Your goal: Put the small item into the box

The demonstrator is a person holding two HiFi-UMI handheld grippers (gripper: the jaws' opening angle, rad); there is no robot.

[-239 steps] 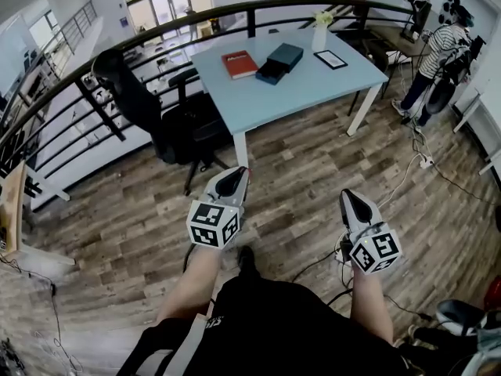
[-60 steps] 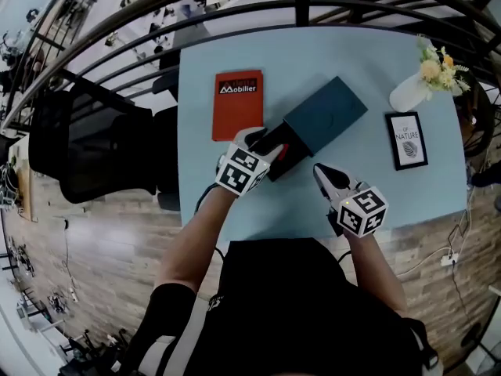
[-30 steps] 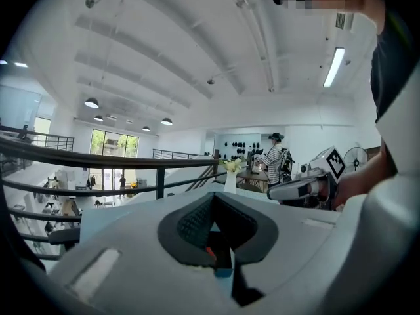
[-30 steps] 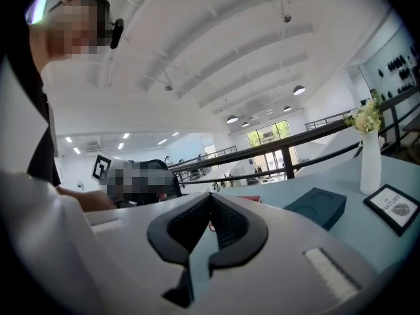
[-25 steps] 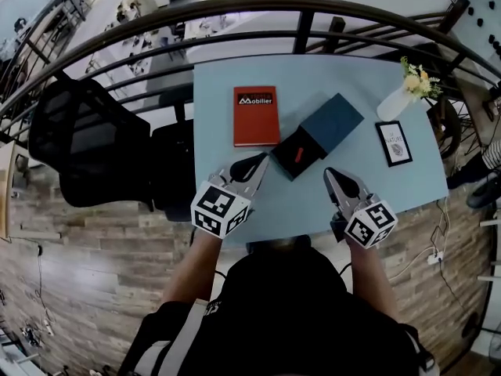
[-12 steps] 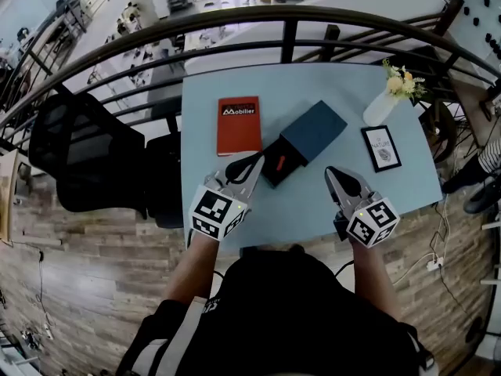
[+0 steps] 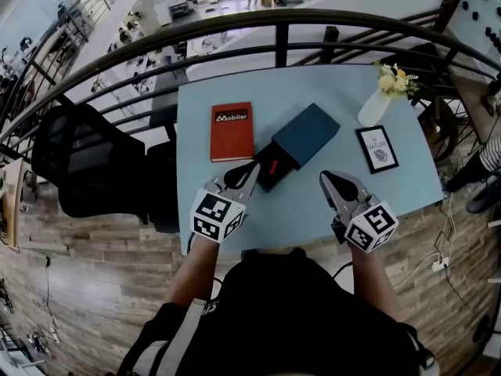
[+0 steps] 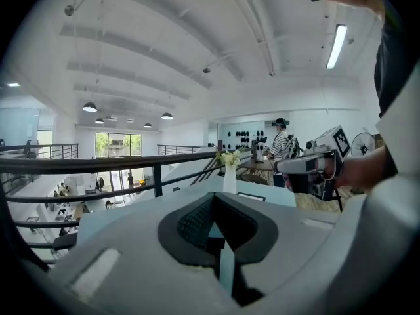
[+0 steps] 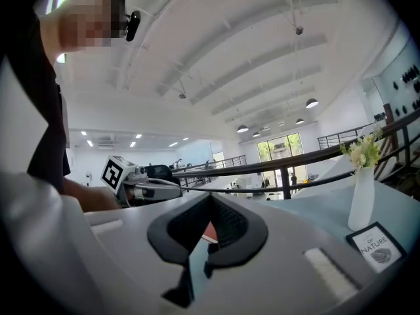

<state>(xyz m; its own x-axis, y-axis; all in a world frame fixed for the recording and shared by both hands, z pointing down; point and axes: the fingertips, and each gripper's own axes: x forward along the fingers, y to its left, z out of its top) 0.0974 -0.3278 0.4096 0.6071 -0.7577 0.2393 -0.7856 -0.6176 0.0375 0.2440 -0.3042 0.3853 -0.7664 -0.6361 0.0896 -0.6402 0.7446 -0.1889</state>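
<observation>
A dark blue box [image 7: 305,134] lies on the light blue table [image 7: 407,186], its black drawer [image 7: 264,177] slid out toward me. A small red item [image 7: 273,167] lies in the drawer. My left gripper [image 7: 254,168] is shut and empty, its tip by the drawer's near-left corner, held above the table. My right gripper [image 7: 324,180] hovers right of the drawer, apart from it, its jaws together with nothing between them. In the left gripper view the left gripper [image 8: 214,201] points along the table toward the vase. In the right gripper view the right gripper [image 9: 209,203] points level at the railing.
A red book [image 7: 232,131] lies left of the box. A white vase with flowers [image 7: 374,106] and a small framed picture [image 7: 377,149] stand at the right. A dark railing [image 7: 274,34] runs behind the table. A black office chair [image 7: 86,159] stands at its left.
Both grippers have drifted a little over the table's near edge with jaws still together. The left tip now sits at the drawer's corner in the head view. The red item stays in the drawer.
</observation>
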